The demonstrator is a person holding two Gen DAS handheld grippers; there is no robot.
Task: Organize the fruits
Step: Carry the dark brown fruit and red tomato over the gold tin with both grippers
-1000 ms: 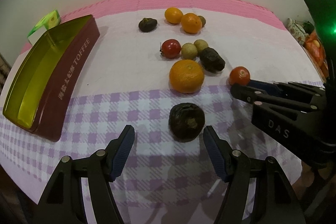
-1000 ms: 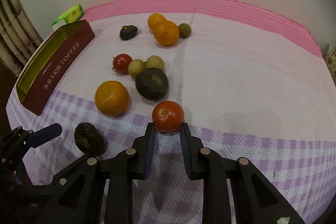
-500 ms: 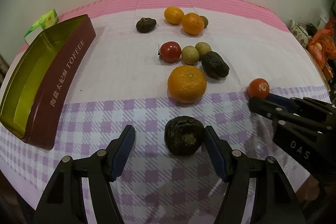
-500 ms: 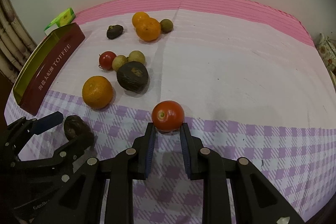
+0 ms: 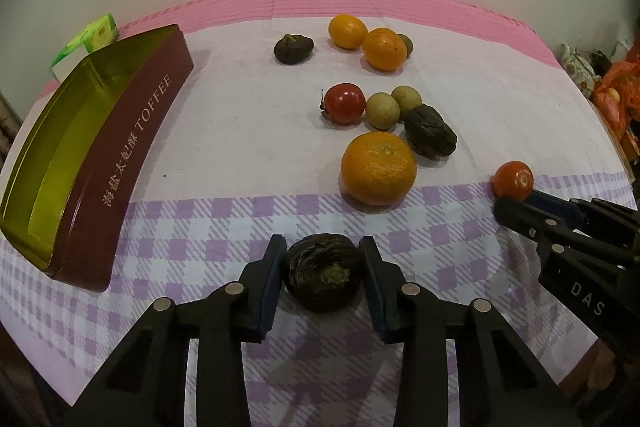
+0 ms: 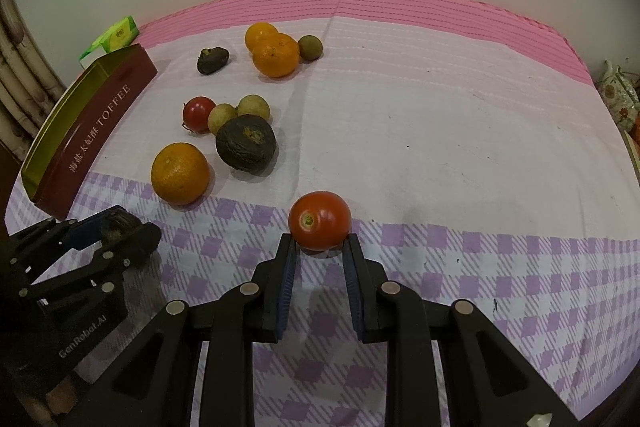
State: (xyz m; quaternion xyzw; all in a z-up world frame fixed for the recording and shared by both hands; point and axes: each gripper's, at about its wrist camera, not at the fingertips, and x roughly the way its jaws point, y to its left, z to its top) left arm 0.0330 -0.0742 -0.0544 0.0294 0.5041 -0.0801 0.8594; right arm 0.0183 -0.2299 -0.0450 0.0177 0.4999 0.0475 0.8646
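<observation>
1. Pink-and-lilac cloth covers the table (image 5: 248, 131) in front of you: plain pale in the middle, pink stripes along the far edge, purple check on the near part, with a bare wall behind.
2. Your left gripper (image 5: 322, 277) has just been closing, and its blue pads now sit against both sides of a dark, wrinkled passion fruit (image 5: 323, 277) resting on the check at 6 o'clock in the left wrist view.
3. Your right gripper (image 6: 319, 247) is clamped on a red tomato (image 6: 319, 221), pinched low between the fingertips, at the border where check meets plain cloth; in the left wrist view it lies at 3 o'clock.
4. At 12 o'clock from the held passion fruit lies a large orange (image 5: 378, 169). Just past it, touching in a row, sit a second tomato (image 5: 345, 103), two pale longans (image 5: 383, 111) and another dark passion fruit (image 5: 430, 131).
5. Farther out, near the pink stripes, two smaller oranges (image 5: 384, 49) touch each other, with a greenish round fruit (image 6: 310, 47) against them and a small dark fruit (image 5: 293, 49) apart at their 9 o'clock.
6. At 9 o'clock stands an open maroon tin (image 5: 132, 155) marked TOFFEE, its gold inside showing. A green-and-white carton (image 5: 86, 41) sits behind its far end.
</observation>
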